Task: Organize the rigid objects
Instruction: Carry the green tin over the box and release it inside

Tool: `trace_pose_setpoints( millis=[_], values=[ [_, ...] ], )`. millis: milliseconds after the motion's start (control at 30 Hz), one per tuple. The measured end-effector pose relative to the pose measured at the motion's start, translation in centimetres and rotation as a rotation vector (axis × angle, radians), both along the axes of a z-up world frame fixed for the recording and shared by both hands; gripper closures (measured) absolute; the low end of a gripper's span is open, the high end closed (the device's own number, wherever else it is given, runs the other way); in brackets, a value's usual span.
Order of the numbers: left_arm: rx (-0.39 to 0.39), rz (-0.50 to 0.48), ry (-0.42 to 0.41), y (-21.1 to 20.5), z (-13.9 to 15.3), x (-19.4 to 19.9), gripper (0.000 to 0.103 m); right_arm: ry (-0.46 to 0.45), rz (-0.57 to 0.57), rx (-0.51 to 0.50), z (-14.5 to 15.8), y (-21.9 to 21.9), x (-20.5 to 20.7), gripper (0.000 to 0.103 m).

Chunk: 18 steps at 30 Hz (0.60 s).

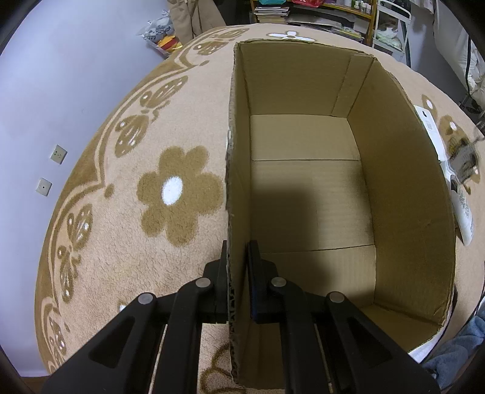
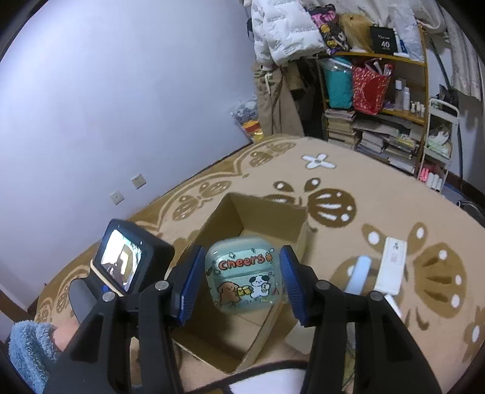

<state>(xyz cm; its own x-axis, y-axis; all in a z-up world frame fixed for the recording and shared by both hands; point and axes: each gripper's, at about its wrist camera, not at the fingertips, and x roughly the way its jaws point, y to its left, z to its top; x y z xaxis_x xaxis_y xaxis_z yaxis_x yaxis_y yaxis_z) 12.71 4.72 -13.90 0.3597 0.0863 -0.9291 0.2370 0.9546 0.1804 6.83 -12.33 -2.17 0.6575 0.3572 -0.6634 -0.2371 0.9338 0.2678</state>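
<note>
Nearest to us, our left gripper (image 1: 238, 272) is clenched on the left wall of the cardboard box (image 1: 409, 181), one finger outside against the corrugated edge and the other inside. The box stands open on the beige carpet (image 1: 121, 242) with its brown flower pattern, and from the left wrist view its floor looks bare, crossed only by a shadow.

In the right wrist view, our right gripper (image 2: 239, 282) grasps a small translucent green case (image 2: 241, 278) printed with "Cheers" and two cartoon dogs. The blue pads (image 2: 189, 288) sit at either side of the case, which hangs above the near part of the open box (image 2: 266, 218). Whether the pads press it firmly we cannot tell for sure, but nothing else supports it.

To the left of the case, the other handheld gripper's small screen (image 2: 121, 263) shows above a hand in a fluffy blue sleeve (image 2: 27, 348). To the right of the box, a pale blue object (image 2: 360, 272) and a white rectangular object (image 2: 391, 263) lie on the carpet, near each other; both are blurred.

Farther off, two wall sockets (image 2: 127, 189) sit low on the lilac wall (image 2: 121, 91). At the far right stands a wooden shelf (image 2: 421, 91) crowded with stacked books (image 2: 342, 124), a teal container (image 2: 338, 81) and a red bag (image 2: 369, 88), with a white puffer jacket (image 2: 282, 27) hanging beside it.
</note>
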Motion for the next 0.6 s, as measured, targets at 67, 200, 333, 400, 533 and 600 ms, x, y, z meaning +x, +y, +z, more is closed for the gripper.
trace_pose_setpoints(
  millis=[67, 200, 333, 400, 533, 600],
  values=[
    [0.0, 0.003, 0.0, 0.1, 0.0, 0.0, 0.094, 0.012, 0.015, 0.003, -0.5, 0.5, 0.0, 0.049],
    [0.0, 0.004, 0.0, 0.1, 0.1, 0.0, 0.094, 0.025, 0.036, 0.009, -1.5, 1.0, 0.1, 0.083],
    [-0.005, 0.004, 0.004, 0.0, 0.1, 0.0, 0.095, 0.065, 0.044, 0.085, -2.6, 0.4, 0.6, 0.086],
    [0.018, 0.001, -0.001, -0.3, 0.2, 0.0, 0.094, 0.098, 0.031, 0.077, -3.3, 0.3, 0.8, 0.086],
    [0.008, 0.013, 0.004, -0.2, 0.2, 0.1, 0.093, 0.142, 0.007, 0.059, -4.2, -0.1, 0.9, 0.086],
    [0.007, 0.014, 0.004, -0.2, 0.2, 0.1, 0.093, 0.149, -0.003, 0.06, -4.2, -0.3, 0.9, 0.086]
  ],
)
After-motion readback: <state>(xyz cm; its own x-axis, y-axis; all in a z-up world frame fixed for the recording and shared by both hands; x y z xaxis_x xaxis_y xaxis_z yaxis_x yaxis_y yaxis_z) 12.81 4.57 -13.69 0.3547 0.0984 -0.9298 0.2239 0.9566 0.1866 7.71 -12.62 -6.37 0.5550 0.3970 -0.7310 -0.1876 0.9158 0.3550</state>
